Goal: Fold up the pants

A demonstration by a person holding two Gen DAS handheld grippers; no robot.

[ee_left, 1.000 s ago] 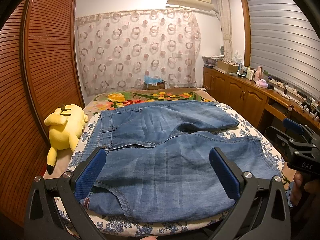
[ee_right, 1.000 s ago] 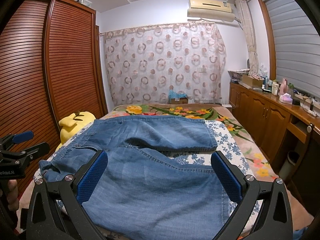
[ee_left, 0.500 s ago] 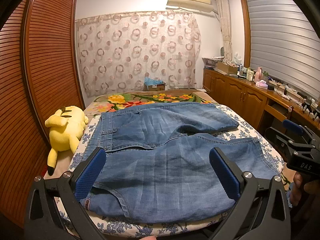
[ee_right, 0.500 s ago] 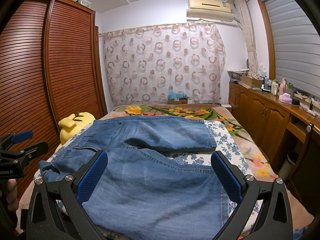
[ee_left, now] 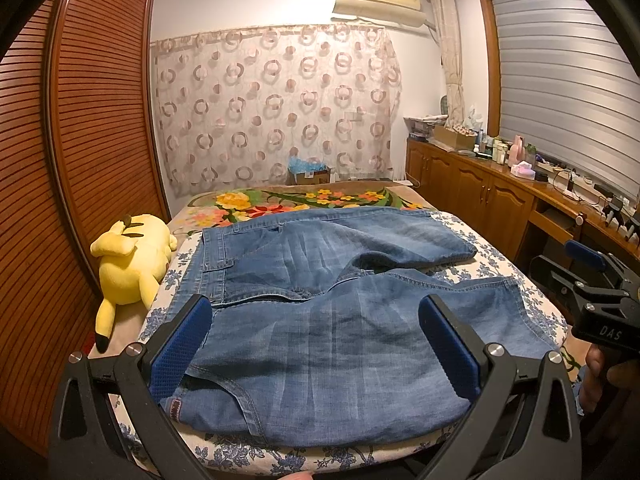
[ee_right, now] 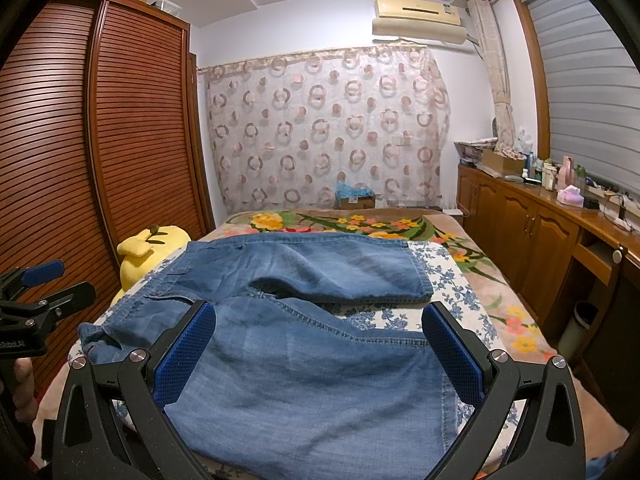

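Observation:
Blue denim pants (ee_left: pixel 320 320) lie spread flat on the bed, waistband to the left, the two legs running right and splayed apart; they also show in the right wrist view (ee_right: pixel 304 344). My left gripper (ee_left: pixel 316 344) is open and empty, hovering over the near waist end. My right gripper (ee_right: pixel 320 348) is open and empty, over the near leg. The right gripper also shows at the right edge of the left wrist view (ee_left: pixel 592 296). The left gripper also shows at the left edge of the right wrist view (ee_right: pixel 36 300).
A yellow plush toy (ee_left: pixel 128 260) lies at the bed's left edge by the wooden wardrobe (ee_left: pixel 80 160). A flowered blanket (ee_left: pixel 304 200) covers the far bed. Wooden cabinets (ee_left: pixel 500 208) with bottles run along the right wall. A bin (ee_right: pixel 580 320) stands right of the bed.
Both views have shifted only slightly; the pants look unmoved and both grippers stay open.

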